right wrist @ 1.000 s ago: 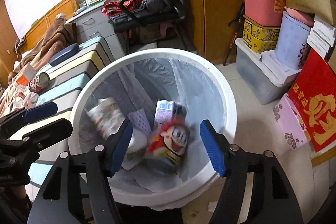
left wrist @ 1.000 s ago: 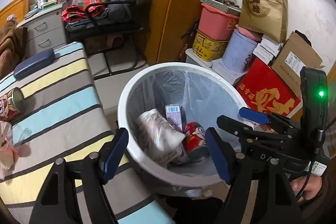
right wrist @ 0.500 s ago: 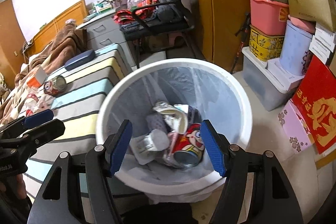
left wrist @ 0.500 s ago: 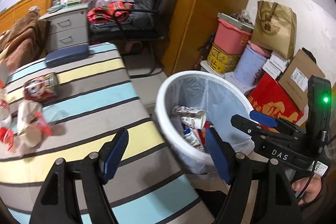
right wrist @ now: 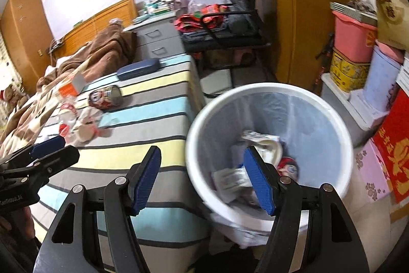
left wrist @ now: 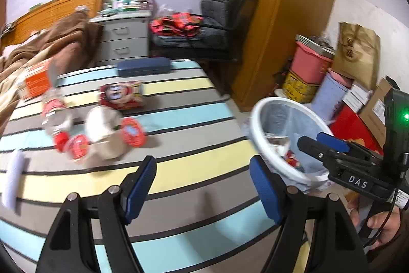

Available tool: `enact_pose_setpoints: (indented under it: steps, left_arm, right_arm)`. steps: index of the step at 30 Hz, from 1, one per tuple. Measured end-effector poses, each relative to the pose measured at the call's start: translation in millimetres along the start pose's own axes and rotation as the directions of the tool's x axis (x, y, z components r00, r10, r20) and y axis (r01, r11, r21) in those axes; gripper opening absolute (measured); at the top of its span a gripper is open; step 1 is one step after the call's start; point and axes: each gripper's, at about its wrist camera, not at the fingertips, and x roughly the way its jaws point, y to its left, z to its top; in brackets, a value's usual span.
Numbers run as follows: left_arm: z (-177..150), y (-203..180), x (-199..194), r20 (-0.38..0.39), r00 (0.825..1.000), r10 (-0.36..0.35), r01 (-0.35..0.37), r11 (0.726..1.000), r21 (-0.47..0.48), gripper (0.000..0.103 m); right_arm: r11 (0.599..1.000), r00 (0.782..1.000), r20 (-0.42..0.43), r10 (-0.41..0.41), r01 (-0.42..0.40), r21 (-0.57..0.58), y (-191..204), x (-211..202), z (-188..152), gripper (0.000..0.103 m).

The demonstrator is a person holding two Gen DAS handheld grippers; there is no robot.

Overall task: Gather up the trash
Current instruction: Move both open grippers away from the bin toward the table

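A white trash bin (right wrist: 342, 134) with a plastic liner stands beside the striped bed and holds a red can (right wrist: 288, 166) and crumpled wrappers; it also shows in the left wrist view (left wrist: 255, 119). On the bed lie a red can (left wrist: 120, 95), a crumpled paper wrapper (left wrist: 104, 134), a clear plastic bottle (left wrist: 55, 111) and an orange box (left wrist: 37, 79). My left gripper (left wrist: 202, 186) is open and empty above the bed. My right gripper (right wrist: 202, 179) is open and empty over the bin's near rim.
A dark blue case (left wrist: 143, 67) lies at the bed's far end. A white paper (left wrist: 11, 178) lies at the left. A chair (left wrist: 204, 35), grey drawers (left wrist: 122, 40) and stacked boxes and tubs (left wrist: 311, 63) stand around.
Both grippers have swung left and back from the bin toward the bed. The bed's trash has come into fuller view. Both stay open and empty.
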Motion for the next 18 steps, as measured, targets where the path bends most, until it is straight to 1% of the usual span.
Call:
enact_pose_setpoints:
  steps: [2,8,10,13,15,18]
  left_arm:
    - [-3,16,-5,0.003,1.000,0.020,-0.020,1.000,-0.022,0.077]
    - [-16,69,-19,0.007,0.993,0.114,-0.113,0.991,-0.077,0.077]
    - [-22,86,-23,0.006,0.987,0.159,-0.158,0.983,-0.098,0.077]
    - [-28,113,-28,0.002,0.983,0.183,-0.181,0.973,-0.145,0.077]
    - [-31,131,-31,-0.006,0.977,0.214,-0.211,0.962,-0.173,0.077]
    - [-34,155,-37,-0.006,0.970,0.242,-0.238,0.949,-0.206,0.077]
  right_arm:
    - [1.000,1.000,-0.001,0.021,-0.021,-0.013,11,3,0,0.069]
    - [0.995,0.997,-0.023,0.075,-0.077,-0.060,49,16,2,0.069]
    - [0.992,0.995,-0.027,0.094,-0.096,-0.079,62,19,3,0.069]
    - [0.988,0.993,-0.041,0.112,-0.116,-0.105,78,26,5,0.069]
    - [0.984,0.991,-0.048,0.122,-0.127,-0.123,89,32,7,0.069]
    - [0.981,0.989,-0.063,0.135,-0.142,-0.135,103,40,10,0.069]
